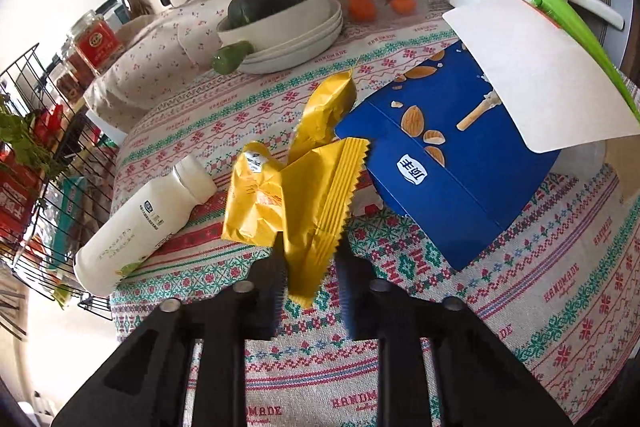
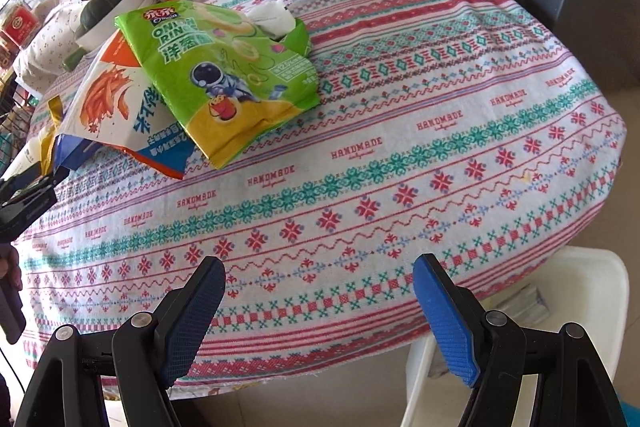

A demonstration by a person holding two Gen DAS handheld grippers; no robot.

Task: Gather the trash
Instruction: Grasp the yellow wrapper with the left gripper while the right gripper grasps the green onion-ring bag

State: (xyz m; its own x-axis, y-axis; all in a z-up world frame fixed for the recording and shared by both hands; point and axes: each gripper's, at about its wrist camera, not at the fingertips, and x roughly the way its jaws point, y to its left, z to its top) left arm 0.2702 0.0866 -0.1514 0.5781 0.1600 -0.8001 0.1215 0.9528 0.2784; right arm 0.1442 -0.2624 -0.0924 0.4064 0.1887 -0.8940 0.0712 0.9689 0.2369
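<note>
The left gripper [image 1: 308,259] is clamped on a yellow wrapper [image 1: 296,199], seemingly lifted just above the bench [image 1: 440,327], so the step in hand is carrying it off, while the right gripper [image 2: 320,307] hangs open and empty, with the green onion-ring bag [image 2: 224,79] well ahead to its left as the likely next pick.

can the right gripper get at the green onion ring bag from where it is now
Probably yes. The right gripper is open and holds nothing, and only bare tablecloth lies between it and the green bag. The bag lies on top of the pile, its near edge exposed; it would have to reach forward and left.
</note>
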